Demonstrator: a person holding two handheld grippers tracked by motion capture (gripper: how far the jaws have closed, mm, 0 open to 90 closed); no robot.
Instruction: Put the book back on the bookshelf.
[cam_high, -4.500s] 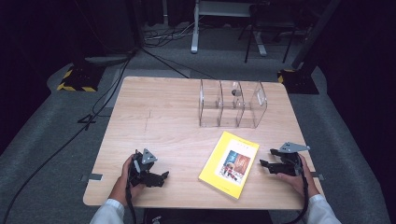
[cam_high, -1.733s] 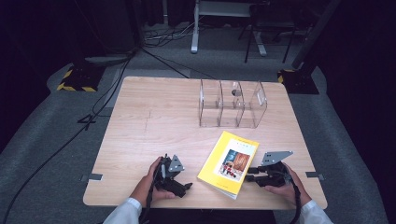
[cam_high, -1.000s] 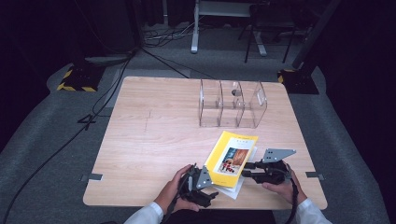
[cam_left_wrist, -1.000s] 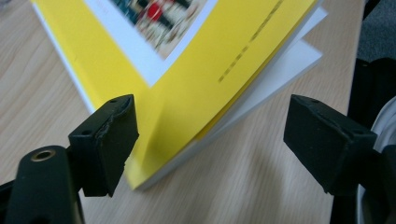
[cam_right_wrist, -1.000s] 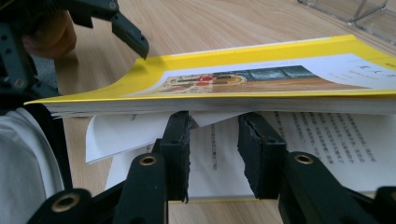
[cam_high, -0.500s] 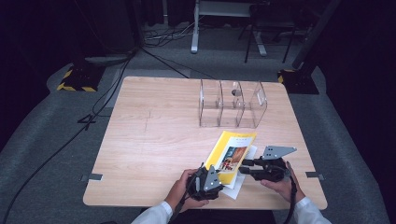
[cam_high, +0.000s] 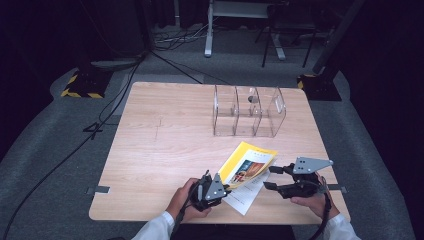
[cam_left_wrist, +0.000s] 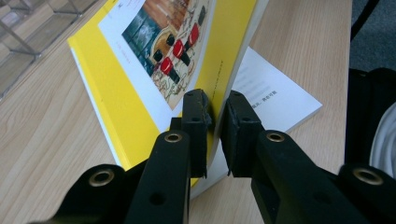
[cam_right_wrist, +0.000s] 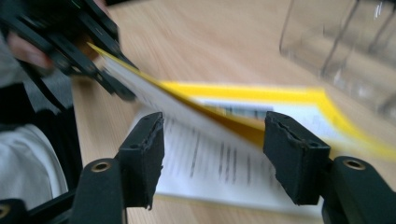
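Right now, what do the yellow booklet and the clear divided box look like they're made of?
Yellow booklet: paper, with a smooth, probably coated cover; it bends where the left gripper pinches it. Clear divided box: transparent plastic, likely acrylic; the table shows through its glossy walls.

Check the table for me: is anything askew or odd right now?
The yellow paperback book lies skewed near the front edge, its cover pinched and lifted by the left hand-held gripper, baring a white printed page. The clear plastic three-bay organiser stands upright.

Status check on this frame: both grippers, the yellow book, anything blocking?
Left gripper shut on yellow paperback book, cover lifted. Right gripper open beside its right edge. Clear acrylic divider rack stands apart; no obstruction.
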